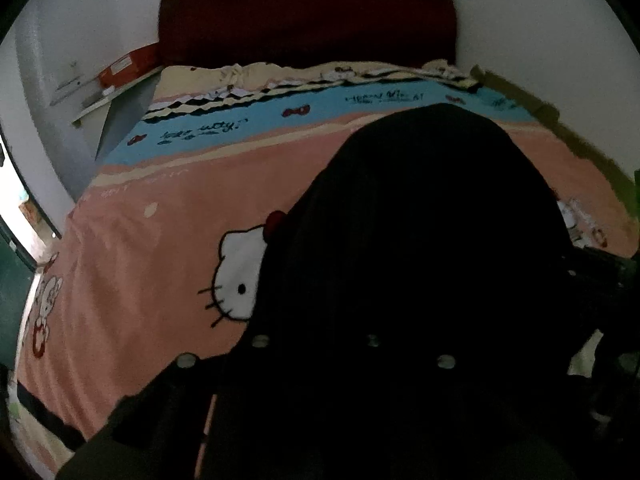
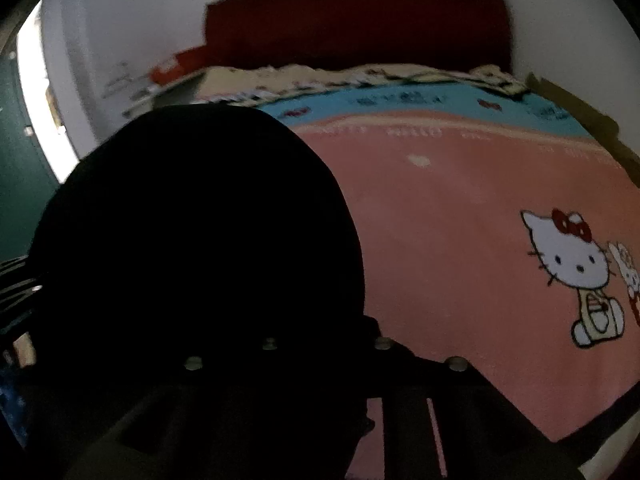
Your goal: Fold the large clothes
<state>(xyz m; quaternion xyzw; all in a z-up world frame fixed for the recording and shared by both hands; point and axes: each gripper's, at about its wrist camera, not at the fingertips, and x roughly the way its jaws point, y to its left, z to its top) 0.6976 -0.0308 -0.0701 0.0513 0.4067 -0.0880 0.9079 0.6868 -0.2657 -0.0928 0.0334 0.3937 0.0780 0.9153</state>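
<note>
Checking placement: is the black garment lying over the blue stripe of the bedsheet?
No, the black garment covers the pink area; the blue stripe lies beyond it.

One black garment (image 1: 420, 240) bulging up ahead of left gripper (image 1: 312, 364), covering its fingers; same dark mass (image 2: 200, 240) filling view ahead-left of right gripper (image 2: 324, 360). Two grippers showing, one per view. One bed sheet (image 1: 160, 248) spreading beyond. One dark red headboard (image 1: 308, 20) standing far ahead. One red box (image 1: 128, 66) sitting far ahead-left. Two cat prints showing left of left gripper: one large (image 1: 240, 276), one small (image 1: 46, 296).
</note>
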